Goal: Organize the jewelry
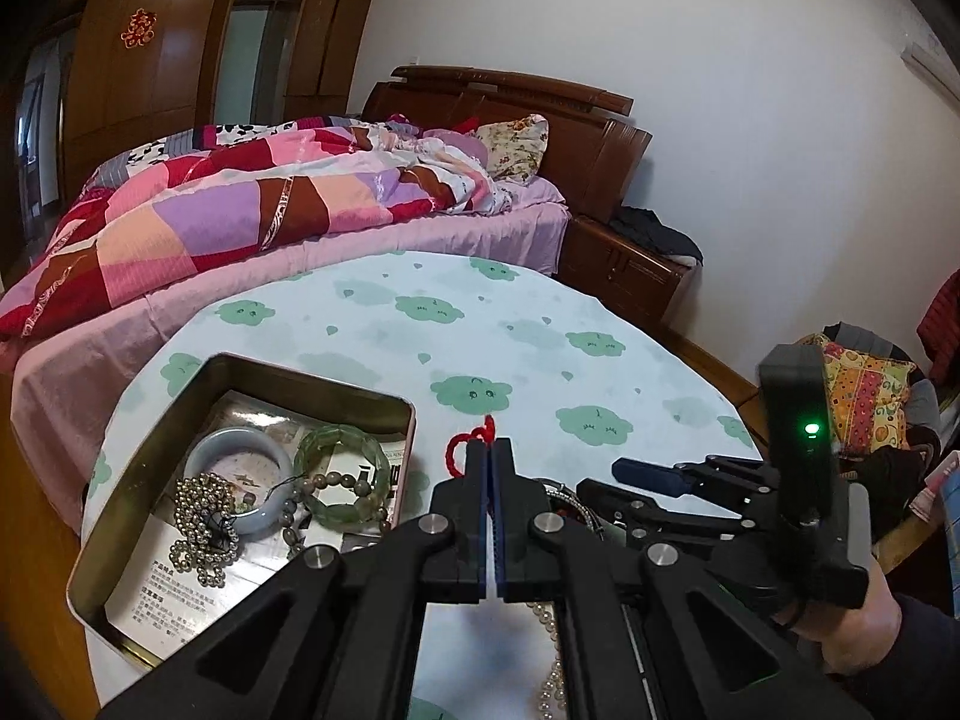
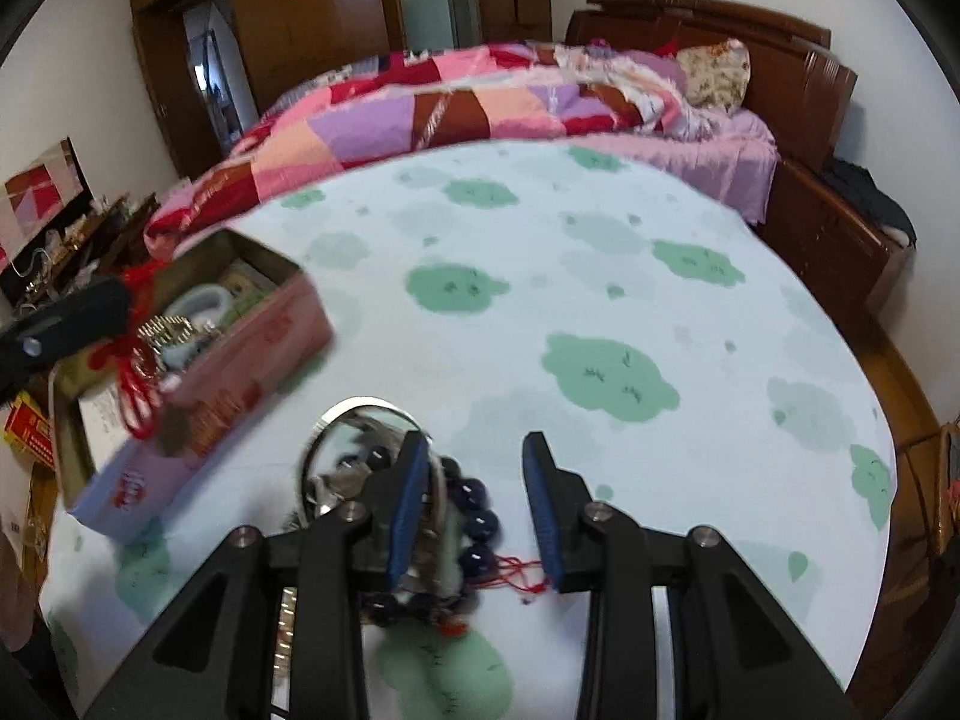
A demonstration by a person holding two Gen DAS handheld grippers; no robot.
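Observation:
My left gripper (image 1: 491, 450) is shut on a red cord (image 1: 465, 447) that loops out at its tips. In the right wrist view that cord (image 2: 135, 372) hangs from the left gripper (image 2: 111, 297) over the open tin box (image 2: 240, 372). The tin (image 1: 312, 375) holds a pale bangle (image 1: 231, 441), a green bracelet (image 1: 345, 438) and metal beads (image 1: 201, 510). My right gripper (image 2: 474, 437) is open, low over a small pile on the table. A dark bead bracelet (image 2: 477, 519) lies partly between its fingers, and a silver bangle (image 2: 360, 414) lies by the left finger.
A round table with a cloud-print cloth (image 2: 600, 276) carries everything. A pearl strand (image 1: 549, 654) lies under my left gripper. Behind the table stands a bed with a patchwork quilt (image 1: 240, 204), and a nightstand (image 1: 624, 264) is to its right. A chair with a cushion (image 1: 864, 390) is on the right.

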